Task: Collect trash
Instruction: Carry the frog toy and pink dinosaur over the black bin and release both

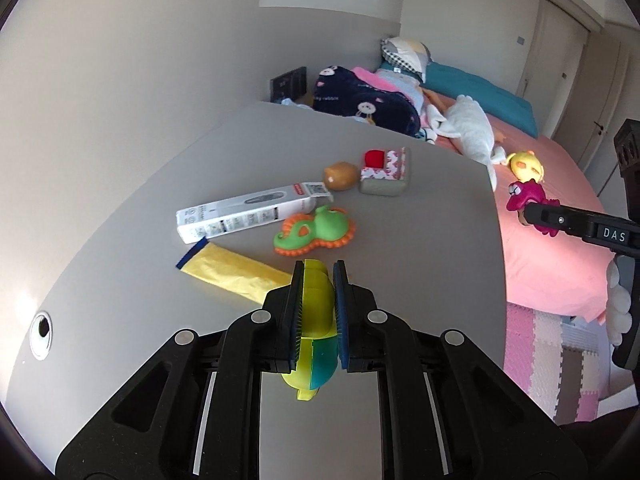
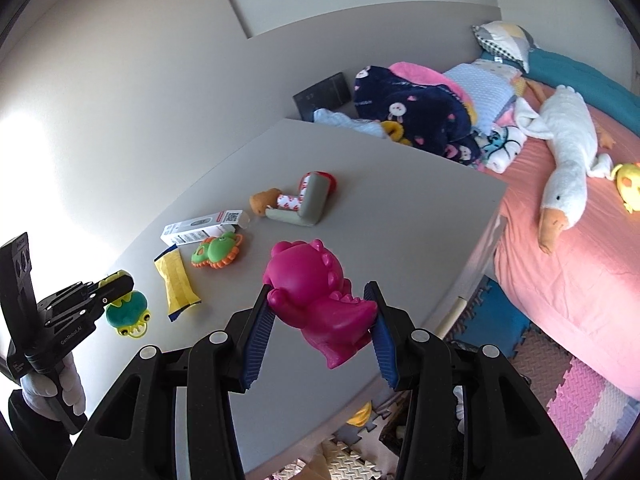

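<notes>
Left wrist view: left gripper (image 1: 319, 276), fingers pinching a glossy yellow-and-teal toy (image 1: 316, 320) above the worktop (image 1: 420, 240) near its front edge. Just beside it lies a crinkled yellow wrapper (image 1: 236, 274); the white carton (image 1: 244, 212) sits mid-worktop, right half bare.

Right wrist view: right gripper (image 2: 320, 312), fingers clamping a smooth magenta dinosaur (image 2: 320, 296) over the worktop's right edge, bed (image 2: 560, 280) beyond.
</notes>
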`<action>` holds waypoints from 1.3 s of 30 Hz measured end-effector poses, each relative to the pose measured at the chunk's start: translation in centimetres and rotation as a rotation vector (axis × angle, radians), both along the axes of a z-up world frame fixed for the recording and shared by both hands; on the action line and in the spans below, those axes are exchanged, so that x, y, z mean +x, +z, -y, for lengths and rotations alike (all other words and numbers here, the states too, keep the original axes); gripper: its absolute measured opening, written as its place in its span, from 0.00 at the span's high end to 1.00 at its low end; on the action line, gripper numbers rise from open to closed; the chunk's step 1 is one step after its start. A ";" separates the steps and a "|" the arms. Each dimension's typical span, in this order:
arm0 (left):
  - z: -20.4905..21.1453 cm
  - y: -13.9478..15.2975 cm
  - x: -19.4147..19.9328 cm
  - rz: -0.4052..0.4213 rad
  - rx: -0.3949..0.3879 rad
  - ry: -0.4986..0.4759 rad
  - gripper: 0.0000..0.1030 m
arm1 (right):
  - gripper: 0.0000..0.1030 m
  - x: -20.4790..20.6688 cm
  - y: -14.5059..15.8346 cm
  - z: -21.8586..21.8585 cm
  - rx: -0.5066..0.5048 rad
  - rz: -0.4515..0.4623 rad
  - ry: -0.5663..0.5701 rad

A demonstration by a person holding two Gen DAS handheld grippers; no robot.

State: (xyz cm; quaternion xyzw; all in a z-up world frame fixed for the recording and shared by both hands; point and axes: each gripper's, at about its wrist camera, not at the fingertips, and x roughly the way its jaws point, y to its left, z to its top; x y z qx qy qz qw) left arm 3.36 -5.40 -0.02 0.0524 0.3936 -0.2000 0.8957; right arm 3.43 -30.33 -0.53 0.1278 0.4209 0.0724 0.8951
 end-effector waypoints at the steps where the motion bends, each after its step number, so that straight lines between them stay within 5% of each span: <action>1: 0.7 0.1 0.0 0.002 0.001 -0.014 0.87 | 0.54 -0.4 0.1 0.3 0.000 0.001 -0.009; 37: 21.8 0.2 -4.7 -0.046 -0.031 -0.587 0.87 | 0.54 -13.9 0.8 13.2 -0.018 -0.002 -0.430; 39: 22.8 -0.1 -4.8 -0.081 -0.042 -0.620 0.86 | 0.47 -14.5 0.6 14.0 -0.009 -0.029 -0.454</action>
